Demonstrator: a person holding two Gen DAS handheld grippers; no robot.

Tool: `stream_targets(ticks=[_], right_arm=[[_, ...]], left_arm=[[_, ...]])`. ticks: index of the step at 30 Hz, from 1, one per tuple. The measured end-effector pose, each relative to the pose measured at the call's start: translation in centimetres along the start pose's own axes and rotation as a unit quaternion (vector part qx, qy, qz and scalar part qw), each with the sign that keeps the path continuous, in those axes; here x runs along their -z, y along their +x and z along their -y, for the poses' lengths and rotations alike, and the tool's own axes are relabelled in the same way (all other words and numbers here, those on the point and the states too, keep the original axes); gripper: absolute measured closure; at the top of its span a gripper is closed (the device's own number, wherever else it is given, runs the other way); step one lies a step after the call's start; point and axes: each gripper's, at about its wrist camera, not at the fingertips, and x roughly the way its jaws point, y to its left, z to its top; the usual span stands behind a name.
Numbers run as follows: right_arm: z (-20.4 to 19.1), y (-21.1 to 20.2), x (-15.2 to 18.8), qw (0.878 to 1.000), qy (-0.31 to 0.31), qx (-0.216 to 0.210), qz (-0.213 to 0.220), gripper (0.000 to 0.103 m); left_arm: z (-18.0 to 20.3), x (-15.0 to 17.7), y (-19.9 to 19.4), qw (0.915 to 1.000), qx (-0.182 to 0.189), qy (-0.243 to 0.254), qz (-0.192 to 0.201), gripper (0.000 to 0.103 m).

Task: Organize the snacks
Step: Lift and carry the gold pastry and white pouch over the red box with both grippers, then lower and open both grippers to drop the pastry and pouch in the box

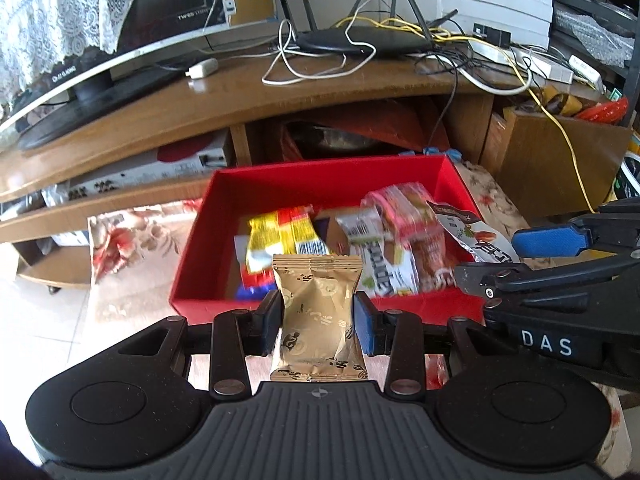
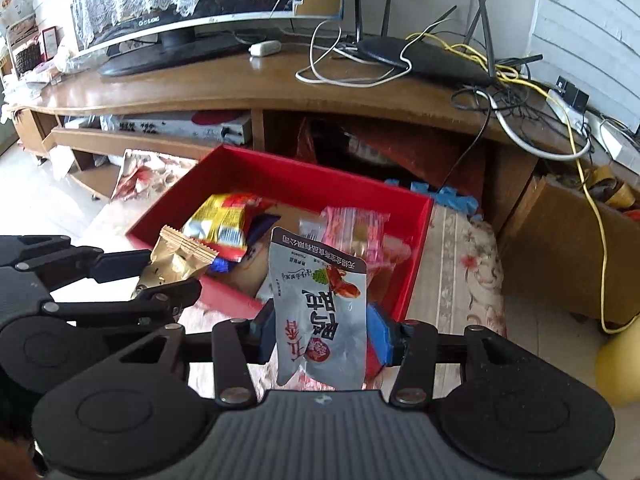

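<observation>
My left gripper (image 1: 318, 320) is shut on a gold snack packet (image 1: 318, 316), held upright just in front of the near wall of a red box (image 1: 288, 184). Inside the box lie a yellow-red packet (image 1: 280, 240), a pink packet (image 1: 408, 220) and a white-green one (image 1: 380, 264). My right gripper (image 2: 324, 328) is shut on a silver packet (image 2: 320, 304) with red print, above the box's near right corner (image 2: 404, 280). In the right wrist view the left gripper (image 2: 160, 276) with the gold packet (image 2: 180, 260) shows at the left; the right gripper (image 1: 500, 256) and its silver packet (image 1: 468, 232) show at the right of the left wrist view.
The red box rests on a floral cloth (image 2: 464, 264). Behind it stands a wooden TV stand (image 1: 240, 96) with a monitor (image 1: 120, 24), a router (image 1: 360, 38) and tangled cables (image 1: 500, 64). A cardboard box (image 2: 560, 248) sits to the right, tiled floor (image 1: 40, 320) to the left.
</observation>
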Motion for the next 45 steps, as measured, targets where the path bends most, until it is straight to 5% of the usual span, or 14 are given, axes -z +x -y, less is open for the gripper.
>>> stream_targets(ticks=[17,45], right_arm=[[1.9,5.9,-4.5,1.000,0.019,0.008,-0.009,0.058],[3.2,8.9,-4.5,0.998,0.052,-0.004,-0.033,0.057]], left_arm=[[-0.5,-4.3,5.6,0.9997,-0.022,0.004,-0.005,0.057],[-1.1,-4.7,8.3,0.9993,-0.022,-0.007,-0.028,0.051]])
